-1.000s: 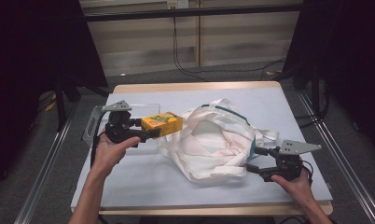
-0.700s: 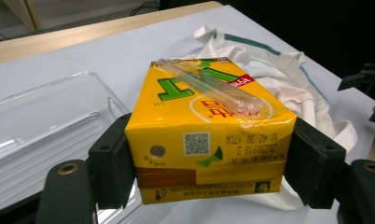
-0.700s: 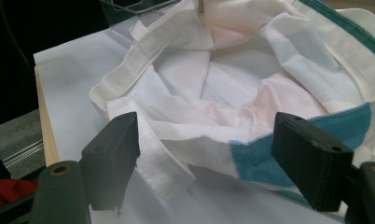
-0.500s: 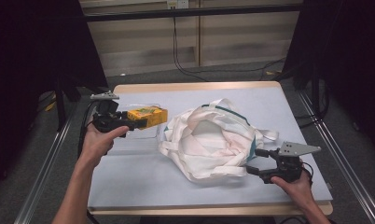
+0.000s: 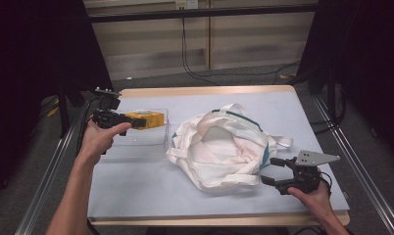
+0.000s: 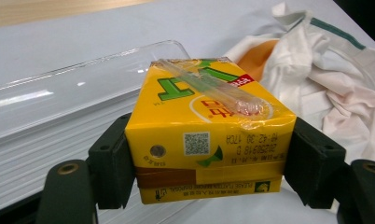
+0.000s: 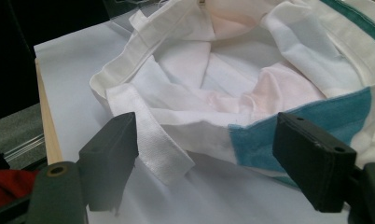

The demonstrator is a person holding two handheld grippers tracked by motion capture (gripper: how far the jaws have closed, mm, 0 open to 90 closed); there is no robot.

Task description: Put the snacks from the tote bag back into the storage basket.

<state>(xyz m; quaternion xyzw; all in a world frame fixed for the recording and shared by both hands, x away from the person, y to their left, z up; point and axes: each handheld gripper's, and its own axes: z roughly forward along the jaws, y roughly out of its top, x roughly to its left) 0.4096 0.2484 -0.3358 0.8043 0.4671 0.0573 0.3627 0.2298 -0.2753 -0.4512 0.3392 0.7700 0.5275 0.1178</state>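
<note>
Where nearest the lower edge of the high view: right tongs (image 5: 272, 172), held in a hand (image 5: 312, 196) at the right front of the tabletop (image 5: 136, 196); jaws spread wide, nothing pinched; grey three-cornered plate on top. Just ahead of the jaw tips, touching or nearly so: white cloth bag (image 5: 224, 147) with teal trim, lying crumpled and mouth-open on the tabletop; in the right gripper view, the bag's teal-edged rim (image 7: 288, 126) and a loose white strap (image 7: 153, 140) between the spread jaws, pads not pressing on either.

Farther off, left of the bag: left tongs (image 5: 141, 122), held in the other hand (image 5: 99, 139), jaws level and pointing toward the bag; pinching a yellow drink carton (image 5: 146, 119) by its two narrow sides. In the left gripper view: carton (image 6: 204, 126) seated squarely between both pads, green lettering uppermost, wrapped straw (image 6: 209, 88) fixed slantwise across the top face, printed code and date on the near face. Carton held just above a clear plastic tray (image 5: 136, 144), which sits directly under and behind the left tongs, just beside the bag's left edge. Whether carton and tray touch: not discernible.

Beyond the tongs: far wooden edge (image 5: 205, 91) of the tabletop; grey floor (image 5: 234, 78) with trailing cables.
</note>
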